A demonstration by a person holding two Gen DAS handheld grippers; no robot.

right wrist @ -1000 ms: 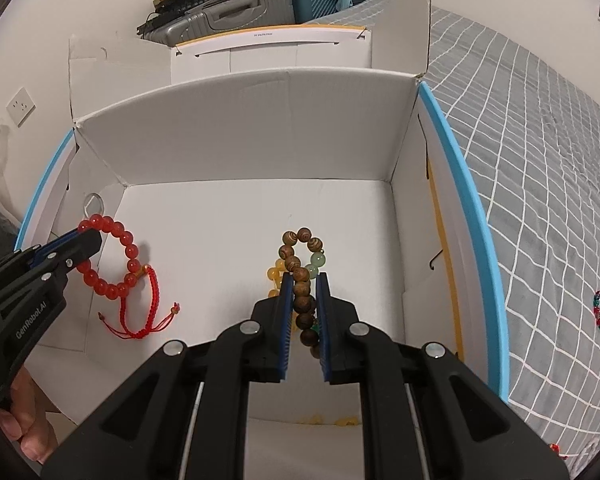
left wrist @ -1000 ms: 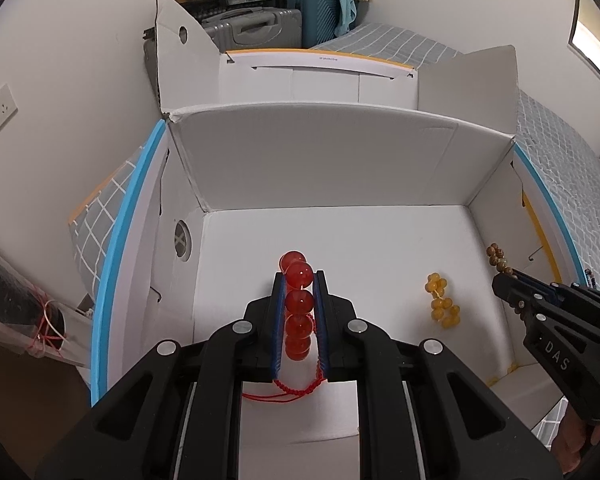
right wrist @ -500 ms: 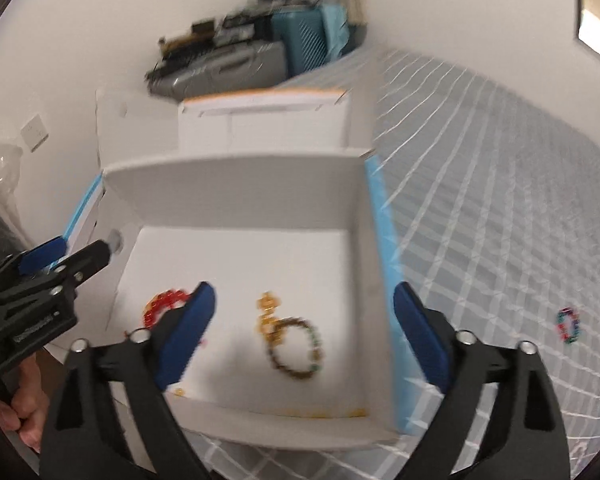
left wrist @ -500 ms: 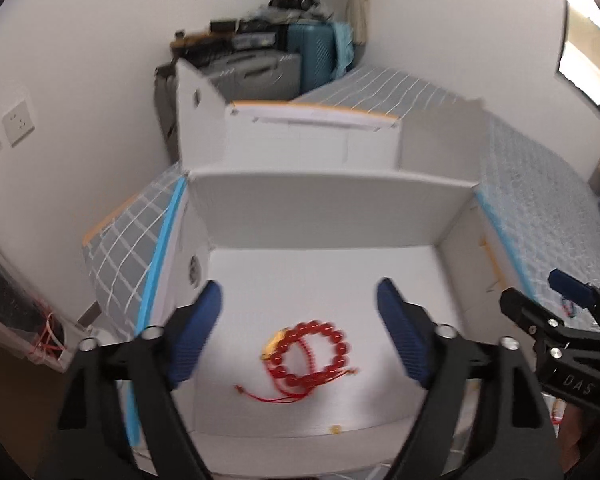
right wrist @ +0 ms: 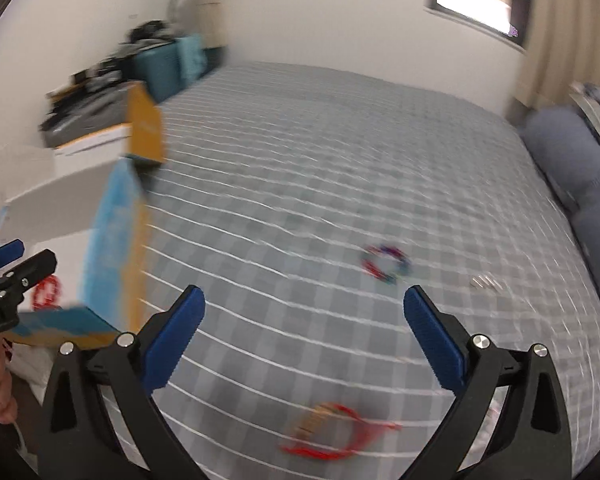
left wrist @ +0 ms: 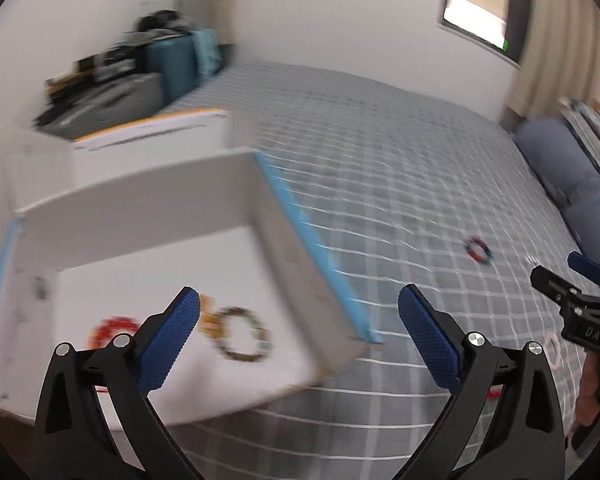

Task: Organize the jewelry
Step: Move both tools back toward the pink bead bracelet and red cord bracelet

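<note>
- The left gripper (left wrist: 299, 308), black with blue textured pads, is spread wide and holds nothing; it hangs above the near right corner of the open white cardboard box (left wrist: 296, 256) with light-blue edging.
- Inside that box, just ahead of the left gripper's left finger, lie a red bead bracelet (left wrist: 112, 326), a small cluster of yellow beads (left wrist: 210, 320) and a brown wooden bead bracelet with a few green beads (left wrist: 242, 334); the yellow cluster touches the brown ring.
- The right gripper (right wrist: 304, 306), of the same black and blue make, is also spread wide and empty, above the grey bedspread with a white grid (right wrist: 300, 160).
- Between and ahead of the right gripper's fingers, nearer its right finger, lies a multicoloured bead bracelet (right wrist: 386, 263) on the bedspread.
- Below the right gripper's opening, close to the camera, lies a red cord bracelet with a tan section (right wrist: 332, 432), blurred.
- Just beyond the right finger's tip lie small silvery pieces (right wrist: 485, 281), too blurred to identify.
- Both views are motion-blurred.
</note>
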